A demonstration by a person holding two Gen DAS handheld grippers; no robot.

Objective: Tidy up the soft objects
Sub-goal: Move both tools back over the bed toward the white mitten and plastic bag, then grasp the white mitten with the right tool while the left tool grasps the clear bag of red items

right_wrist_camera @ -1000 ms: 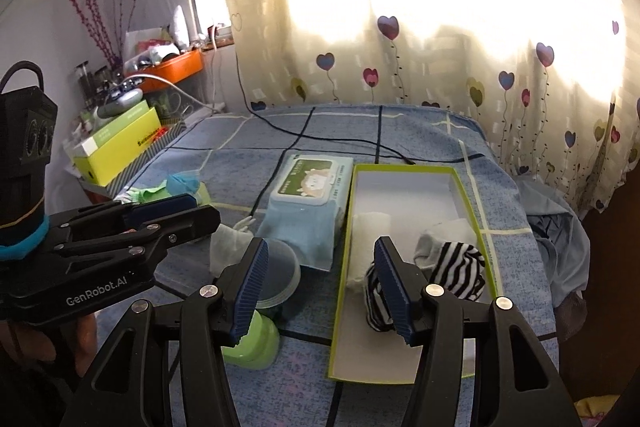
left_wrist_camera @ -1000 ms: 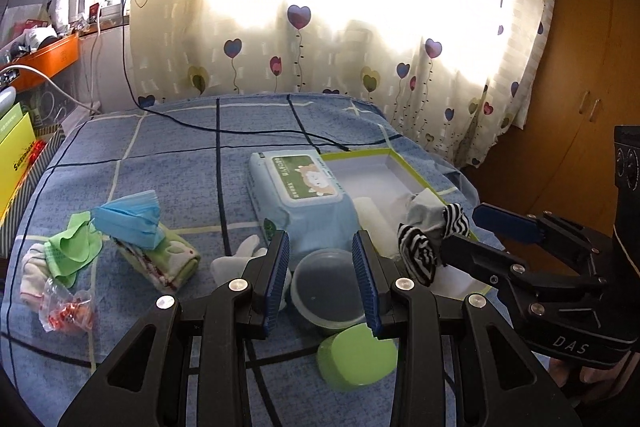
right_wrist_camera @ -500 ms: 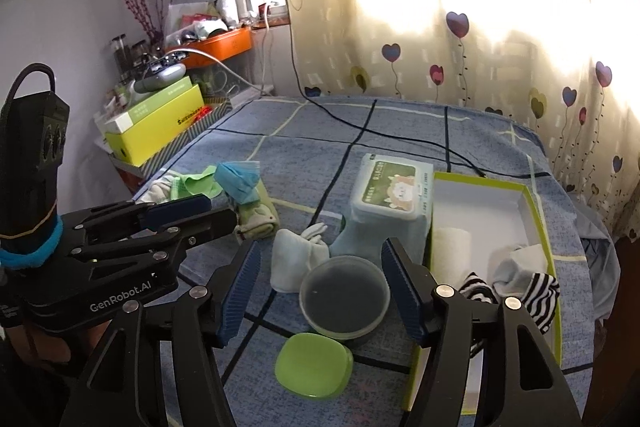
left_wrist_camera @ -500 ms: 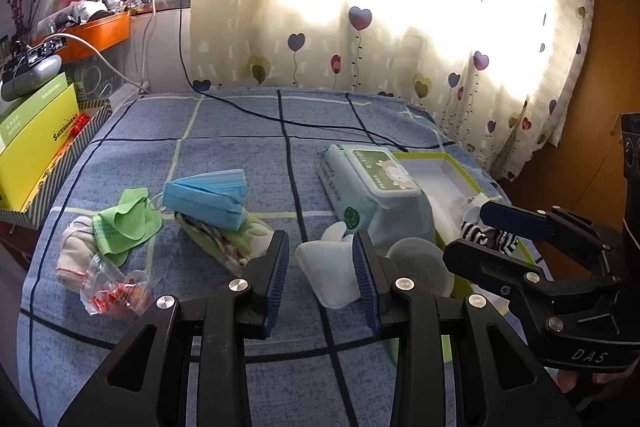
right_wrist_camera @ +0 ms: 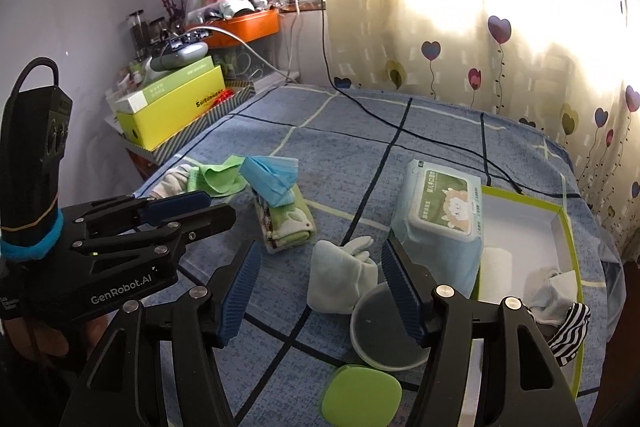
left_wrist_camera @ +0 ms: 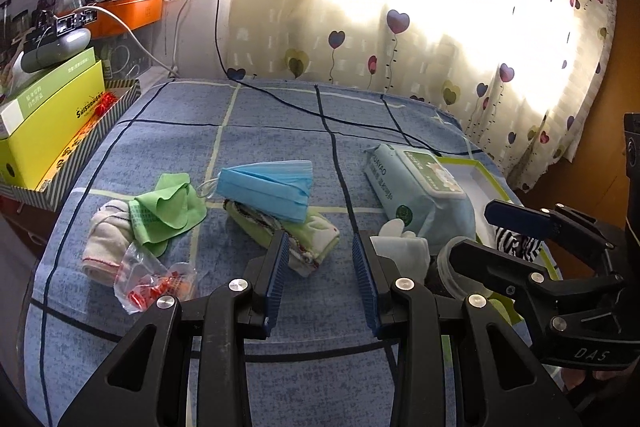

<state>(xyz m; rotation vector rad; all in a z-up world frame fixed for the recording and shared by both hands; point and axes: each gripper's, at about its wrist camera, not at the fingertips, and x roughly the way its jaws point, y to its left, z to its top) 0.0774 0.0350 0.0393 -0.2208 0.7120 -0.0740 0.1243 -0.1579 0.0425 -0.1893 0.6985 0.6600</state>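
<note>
Attention has swung leftward from the tray point(right_wrist_camera: 566, 227) toward the folded towel point(left_wrist_camera: 308, 239); both hand-held grippers, left point(left_wrist_camera: 320, 281) and right point(right_wrist_camera: 324, 293), gape wide, empty.

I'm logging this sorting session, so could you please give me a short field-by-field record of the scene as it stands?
surface: blue checked bedcover
left hand-held gripper: open, empty
right hand-held gripper: open, empty
in green-rimmed tray: striped sock, white roll
loose on bed: blue face mask atop folded towel, green cloth, white mitten
beside tray: wipes pack
</note>
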